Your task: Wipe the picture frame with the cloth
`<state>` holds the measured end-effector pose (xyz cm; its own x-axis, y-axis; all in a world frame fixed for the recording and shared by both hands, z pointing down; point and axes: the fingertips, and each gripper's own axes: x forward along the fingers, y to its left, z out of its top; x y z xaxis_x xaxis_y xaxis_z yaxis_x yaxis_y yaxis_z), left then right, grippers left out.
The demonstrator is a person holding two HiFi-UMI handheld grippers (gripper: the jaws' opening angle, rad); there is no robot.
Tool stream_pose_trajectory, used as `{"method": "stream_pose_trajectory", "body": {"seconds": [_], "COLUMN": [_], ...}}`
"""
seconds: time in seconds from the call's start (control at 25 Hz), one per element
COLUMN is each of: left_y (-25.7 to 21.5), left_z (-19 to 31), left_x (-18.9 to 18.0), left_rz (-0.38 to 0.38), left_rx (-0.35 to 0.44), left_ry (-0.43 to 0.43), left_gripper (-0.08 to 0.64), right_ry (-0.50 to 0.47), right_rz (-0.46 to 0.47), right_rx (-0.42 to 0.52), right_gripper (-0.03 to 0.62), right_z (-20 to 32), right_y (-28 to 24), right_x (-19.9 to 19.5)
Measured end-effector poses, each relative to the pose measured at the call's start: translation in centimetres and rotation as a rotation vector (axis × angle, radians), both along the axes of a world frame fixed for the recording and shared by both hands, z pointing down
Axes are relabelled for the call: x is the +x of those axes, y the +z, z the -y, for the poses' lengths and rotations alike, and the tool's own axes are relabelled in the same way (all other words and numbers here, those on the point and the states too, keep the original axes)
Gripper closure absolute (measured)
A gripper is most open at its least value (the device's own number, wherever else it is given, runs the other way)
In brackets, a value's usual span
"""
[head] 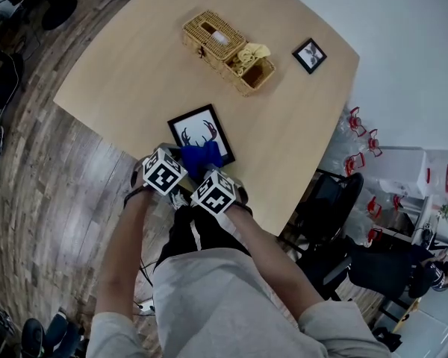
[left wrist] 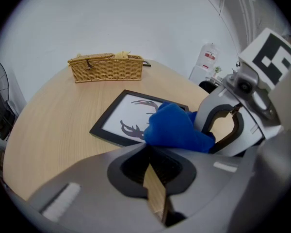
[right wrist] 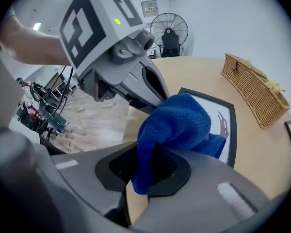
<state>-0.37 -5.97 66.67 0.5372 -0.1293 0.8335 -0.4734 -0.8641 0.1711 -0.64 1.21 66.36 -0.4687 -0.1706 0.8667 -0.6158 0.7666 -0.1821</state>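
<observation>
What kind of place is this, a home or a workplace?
Most likely an office or lab workspace rather than a home: a black office chair beside the large pale wooden table, a pedestal fan further back, and a tangle of cables on the wood-look floor.

left tool [left wrist: 153, 178]: jaws together | right tool [right wrist: 141, 177]: clamped on cloth [right wrist: 177, 125] | tools side by side

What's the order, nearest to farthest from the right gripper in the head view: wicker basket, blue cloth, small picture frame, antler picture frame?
1. blue cloth, clamped in the right gripper.
2. antler picture frame, just beyond, under the cloth.
3. wicker basket, farther on, mid-table.
4. small picture frame, at the table's far right.
</observation>
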Motion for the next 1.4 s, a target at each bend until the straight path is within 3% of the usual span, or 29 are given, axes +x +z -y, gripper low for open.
{"method": "stream_pose_trajectory", "body": {"seconds": [0.52, 0.96, 1.16, 1.4], "left_y": [0.0, 0.0, 0.9, -1.8], "left_z": [0.0, 0.1, 0.4, -0.7], "left_x": [-0.1, -0.1, -0.9, -2.5], "left_rz": [-0.001, -0.001, -0.024, -0.076], "left_rx": [-0.006, -0.001, -0.001, 0.035], "left_ry": [0.016, -0.004, -0.041, -0.106], "left_gripper": [0.506, 0.508, 0.508, 0.508], "right_ry": [0.044, 0.133, 0.203, 0.336], "right_rz": [0.006, -0.066, -0.097, -0.074], "right_rx": [0.02, 0.013, 0.024, 0.067], "right_gripper": [0.546, 0.545, 0.545, 0.543], "right_z": [-2.0, -3.8, -5.4, -5.8], "right_y": [0.0, 0.4, -0.7, -1.9], "right_x": [0.3, 4.2, 7.0, 8.7]}}
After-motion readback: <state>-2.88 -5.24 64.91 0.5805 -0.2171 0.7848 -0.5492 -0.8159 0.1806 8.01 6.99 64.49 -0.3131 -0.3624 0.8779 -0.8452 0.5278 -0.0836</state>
